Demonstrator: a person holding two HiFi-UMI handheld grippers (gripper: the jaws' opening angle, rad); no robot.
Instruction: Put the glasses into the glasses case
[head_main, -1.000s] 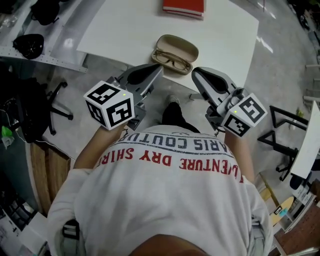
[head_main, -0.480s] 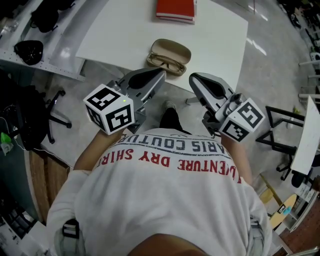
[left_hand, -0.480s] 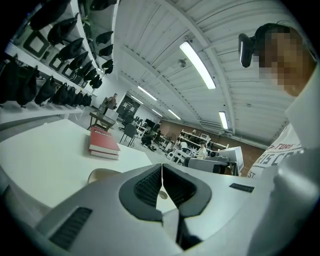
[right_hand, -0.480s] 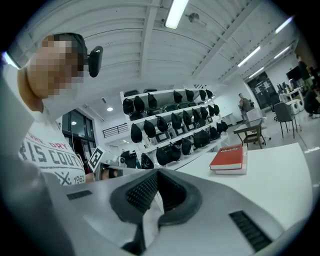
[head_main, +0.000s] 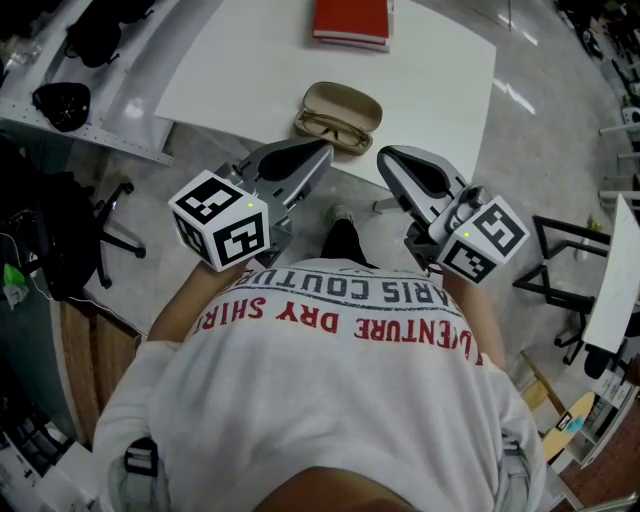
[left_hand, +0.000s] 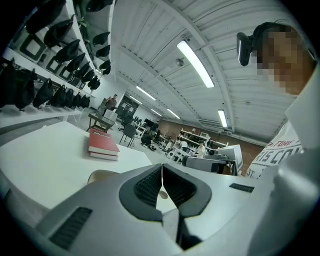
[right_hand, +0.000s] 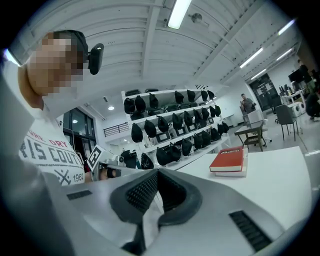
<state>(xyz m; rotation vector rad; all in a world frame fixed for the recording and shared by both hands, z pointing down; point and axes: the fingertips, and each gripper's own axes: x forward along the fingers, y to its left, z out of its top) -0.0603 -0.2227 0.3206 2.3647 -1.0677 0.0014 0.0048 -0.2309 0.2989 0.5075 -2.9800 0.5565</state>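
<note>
An open tan glasses case (head_main: 347, 101) lies at the near edge of the white table (head_main: 250, 60), with dark-rimmed glasses (head_main: 329, 127) resting inside it. My left gripper (head_main: 325, 148) hovers just short of the case on its near left, jaws shut and empty. My right gripper (head_main: 383, 154) hangs to the near right of the case, also shut with nothing in it. In the left gripper view the pads (left_hand: 150, 186) meet and part of the case (left_hand: 100, 176) shows beyond them. The right gripper view shows its pads (right_hand: 142, 192) pressed together.
A red book (head_main: 351, 19) lies at the table's far side. Shelves with black headgear (head_main: 60, 100) run along the left, with an office chair (head_main: 110, 215) below. A black stand (head_main: 560, 265) and a white panel (head_main: 615, 280) are at the right.
Both grippers have risen slightly and drawn a little closer together in front of the case. Over the last half second they have held nearly still.
</note>
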